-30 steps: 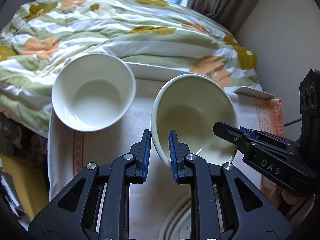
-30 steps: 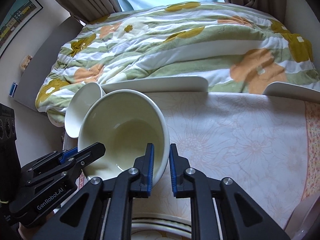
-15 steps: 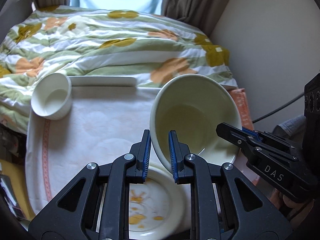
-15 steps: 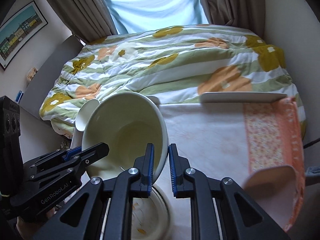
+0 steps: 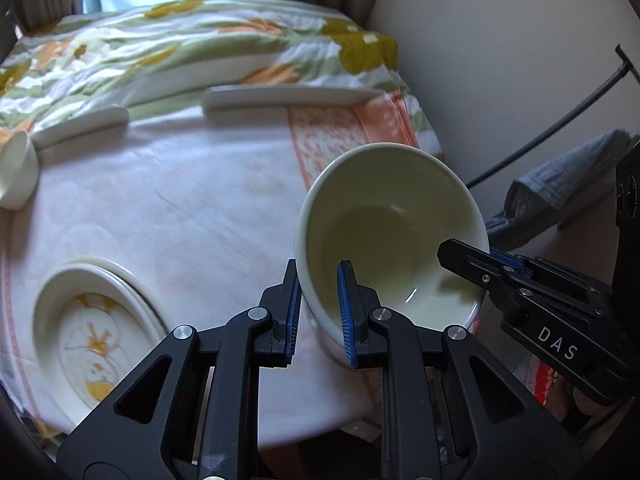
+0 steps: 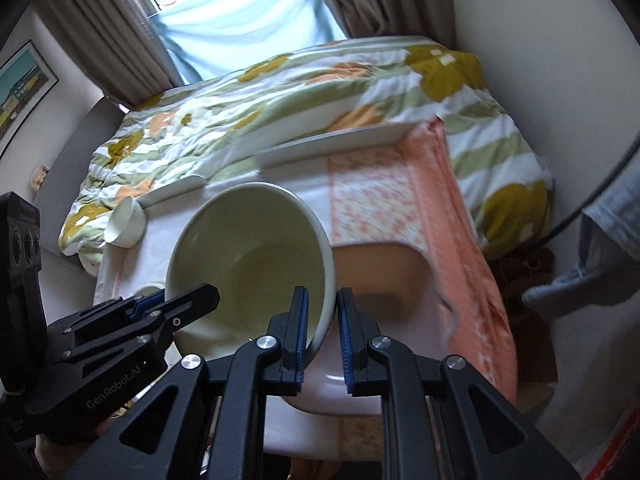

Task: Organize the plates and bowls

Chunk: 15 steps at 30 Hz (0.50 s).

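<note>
Both grippers pinch the rim of one cream bowl [image 5: 394, 232] from opposite sides. The left gripper [image 5: 318, 300] has its blue pads clamped on the bowl's near-left wall, one pad outside and one inside. The right gripper [image 6: 322, 320] grips the opposite rim the same way, the wall sandwiched between its pads. The bowl hangs tilted above the table, its opening turned toward the cameras, and its inside looks empty.

In the right wrist view a tan, blurred tray-like container [image 6: 384, 276] lies just beyond the bowl, on the orange patterned runner [image 6: 472, 264] at the table's right edge. In the left wrist view a stack of plates [image 5: 92, 332] with yellow markings rests on the white tablecloth [image 5: 180, 208] at lower left, well apart from the held bowl. A small white bowl [image 5: 16, 176] lies on its side at the far left edge. Beyond the table lies a floral quilt [image 5: 168, 44].
</note>
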Each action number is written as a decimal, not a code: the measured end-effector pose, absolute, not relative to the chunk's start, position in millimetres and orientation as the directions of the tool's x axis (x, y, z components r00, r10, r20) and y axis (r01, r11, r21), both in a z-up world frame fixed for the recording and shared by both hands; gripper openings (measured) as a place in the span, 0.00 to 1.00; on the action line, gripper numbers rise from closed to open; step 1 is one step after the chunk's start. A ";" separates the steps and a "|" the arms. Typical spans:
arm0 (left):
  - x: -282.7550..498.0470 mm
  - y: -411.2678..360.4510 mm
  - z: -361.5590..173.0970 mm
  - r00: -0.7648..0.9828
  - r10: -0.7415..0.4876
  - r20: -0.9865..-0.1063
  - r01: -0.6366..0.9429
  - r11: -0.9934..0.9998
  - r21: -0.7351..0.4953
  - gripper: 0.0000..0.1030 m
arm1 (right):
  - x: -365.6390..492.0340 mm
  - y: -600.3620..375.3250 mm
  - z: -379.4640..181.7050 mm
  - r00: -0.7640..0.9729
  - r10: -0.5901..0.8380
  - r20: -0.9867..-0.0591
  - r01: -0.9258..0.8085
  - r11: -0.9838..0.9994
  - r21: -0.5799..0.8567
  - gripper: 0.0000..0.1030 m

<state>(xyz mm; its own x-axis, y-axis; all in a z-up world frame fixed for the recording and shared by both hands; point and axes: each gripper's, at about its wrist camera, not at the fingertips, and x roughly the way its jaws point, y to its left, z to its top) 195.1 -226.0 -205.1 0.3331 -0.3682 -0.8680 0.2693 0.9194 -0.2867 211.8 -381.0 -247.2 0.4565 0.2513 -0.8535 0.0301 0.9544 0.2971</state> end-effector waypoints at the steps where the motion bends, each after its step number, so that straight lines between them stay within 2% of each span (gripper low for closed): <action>1: 194.5 -231.3 -210.0 0.323 -0.366 -0.873 0.271 0.919 -0.286 0.15 | 209.9 -386.9 -253.4 0.450 0.252 -0.856 0.038 0.953 0.301 0.13; 15: 206.5 -269.9 -263.6 0.260 -0.242 -0.935 0.303 0.940 -0.159 0.15 | 207.4 -410.9 -302.8 0.420 0.263 -0.868 0.011 0.955 0.295 0.13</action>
